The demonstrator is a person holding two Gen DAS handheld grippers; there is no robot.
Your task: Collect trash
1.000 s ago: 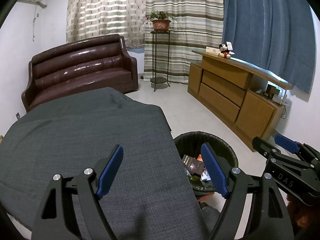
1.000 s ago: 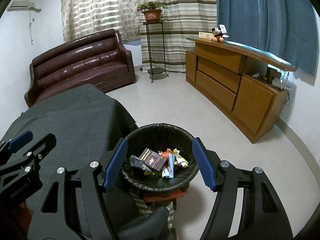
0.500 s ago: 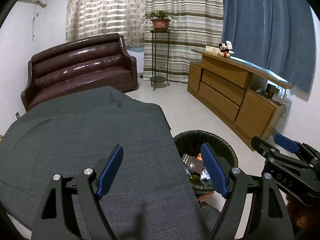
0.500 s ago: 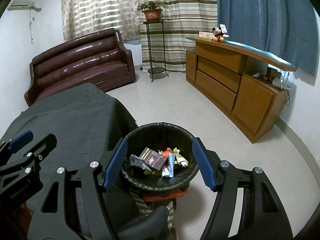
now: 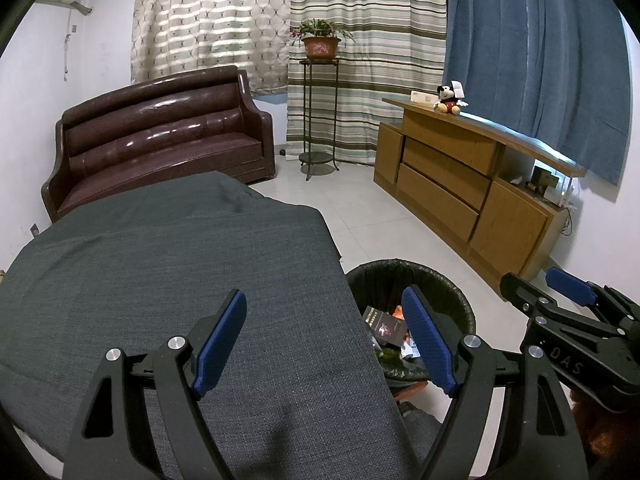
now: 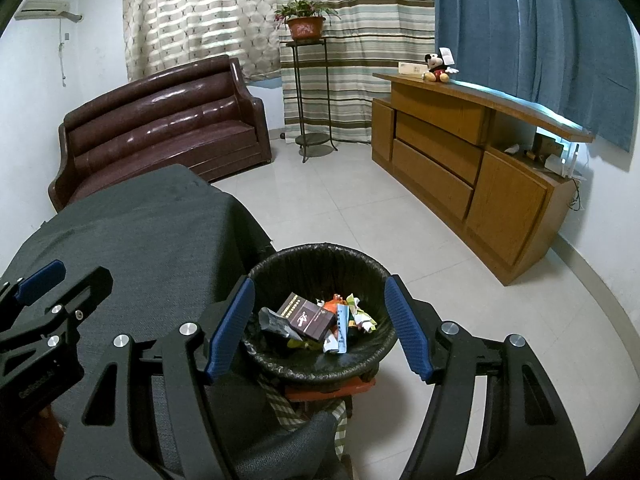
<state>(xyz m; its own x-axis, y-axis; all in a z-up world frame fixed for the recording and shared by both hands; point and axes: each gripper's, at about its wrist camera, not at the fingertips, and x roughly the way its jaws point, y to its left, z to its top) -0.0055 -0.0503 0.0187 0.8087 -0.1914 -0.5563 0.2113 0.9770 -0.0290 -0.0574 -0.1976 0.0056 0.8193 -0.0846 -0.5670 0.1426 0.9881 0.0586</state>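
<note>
A black-lined waste bin (image 6: 320, 256) stands on the floor beside a table draped in dark grey cloth (image 5: 160, 264). Inside the bin lie a dark brown box (image 6: 308, 316), crumpled wrappers (image 6: 356, 314) and a grey scrap. My right gripper (image 6: 320, 324) hovers above the bin, open, with nothing between its blue pads. My left gripper (image 5: 322, 336) is open over the cloth's right edge, also holding nothing. The bin (image 5: 440, 284) shows at the lower right of the left wrist view, partly hidden by a blue pad (image 5: 428, 340). The right gripper (image 5: 568, 312) appears there too.
A brown leather sofa (image 5: 160, 140) stands against the back wall. A plant stand (image 5: 320, 112) with a potted plant is by the curtains. A long wooden sideboard (image 6: 472, 160) with a plush toy (image 6: 436, 66) lines the right wall. White tiled floor (image 6: 360, 208) lies between.
</note>
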